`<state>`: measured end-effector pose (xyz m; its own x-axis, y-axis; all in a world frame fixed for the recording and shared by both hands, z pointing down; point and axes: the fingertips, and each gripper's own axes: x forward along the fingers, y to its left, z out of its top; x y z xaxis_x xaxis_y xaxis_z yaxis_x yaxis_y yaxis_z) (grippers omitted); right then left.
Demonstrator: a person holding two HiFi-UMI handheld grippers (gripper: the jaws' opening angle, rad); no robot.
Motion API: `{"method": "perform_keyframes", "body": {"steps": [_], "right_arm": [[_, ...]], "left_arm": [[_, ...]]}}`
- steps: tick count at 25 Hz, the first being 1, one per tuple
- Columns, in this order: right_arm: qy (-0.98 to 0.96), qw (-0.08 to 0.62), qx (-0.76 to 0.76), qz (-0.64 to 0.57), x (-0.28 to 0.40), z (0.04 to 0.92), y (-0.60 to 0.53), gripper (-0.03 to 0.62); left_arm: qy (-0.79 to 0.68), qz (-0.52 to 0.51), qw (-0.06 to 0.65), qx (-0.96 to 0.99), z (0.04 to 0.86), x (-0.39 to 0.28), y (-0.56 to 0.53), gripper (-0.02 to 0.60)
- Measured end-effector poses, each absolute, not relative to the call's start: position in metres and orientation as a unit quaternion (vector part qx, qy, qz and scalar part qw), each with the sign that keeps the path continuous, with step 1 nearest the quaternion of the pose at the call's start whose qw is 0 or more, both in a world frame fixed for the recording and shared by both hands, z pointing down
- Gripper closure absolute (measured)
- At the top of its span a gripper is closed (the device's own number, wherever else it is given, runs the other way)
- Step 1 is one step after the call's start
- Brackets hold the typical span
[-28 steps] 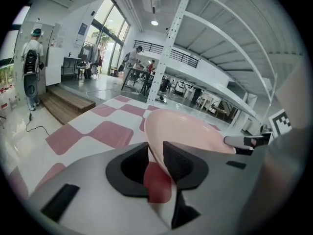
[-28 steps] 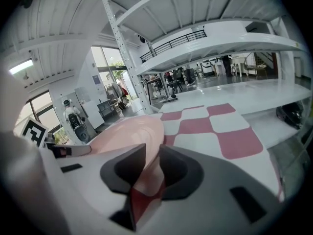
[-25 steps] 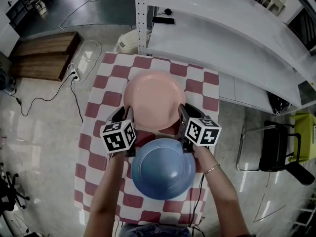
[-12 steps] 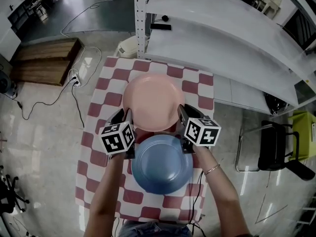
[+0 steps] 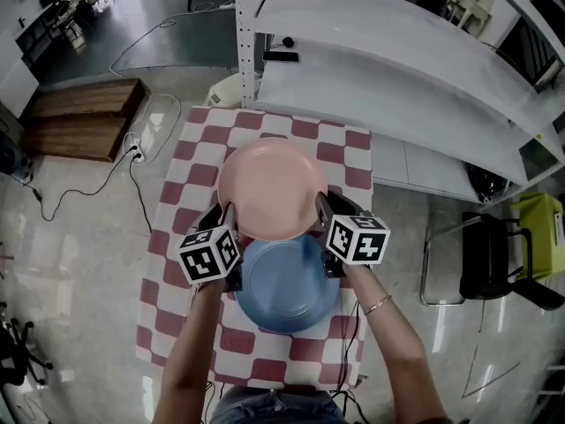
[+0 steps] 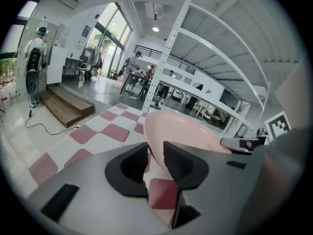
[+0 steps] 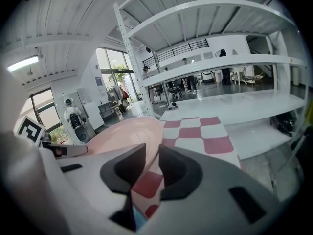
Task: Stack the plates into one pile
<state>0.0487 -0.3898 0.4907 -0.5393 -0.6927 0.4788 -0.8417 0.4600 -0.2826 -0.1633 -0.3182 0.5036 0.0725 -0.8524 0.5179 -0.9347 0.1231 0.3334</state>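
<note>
Pink plate (image 5: 272, 188) gripped at opposite rims, lifted level, blue plate (image 5: 287, 281) flat beside it

1. Between the left gripper (image 5: 228, 215) and the right gripper (image 5: 321, 206): filled by the pink plate (image 5: 269, 188), its rim clamped in both pairs of jaws; no way through the middle.
2. Just nearer and lower: blocked by the blue plate (image 5: 287, 285) on the checked tablecloth (image 5: 177, 228).
3. Beyond the far table edge: closed off by the white shelf rack (image 5: 397, 69) and its upright post (image 5: 244, 42).
4. Off the right side: narrowed by a black chair (image 5: 494, 259).
5. Off the left side: open floor, with only a low wooden platform (image 5: 75, 117) well apart.
6. Free on bare cloth at both sides of the plates.
</note>
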Motion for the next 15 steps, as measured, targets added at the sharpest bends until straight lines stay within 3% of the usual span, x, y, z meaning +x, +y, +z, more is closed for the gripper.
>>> {"method": "perform_keyframes", "body": {"steps": [15], "right_arm": [[-0.83, 0.143, 0.478, 0.249, 0.085, 0.477, -0.299, 0.514]], "left_arm": [[-0.666, 0.079, 0.301, 0.678, 0.486, -0.132, -0.242, 0.474]]}}
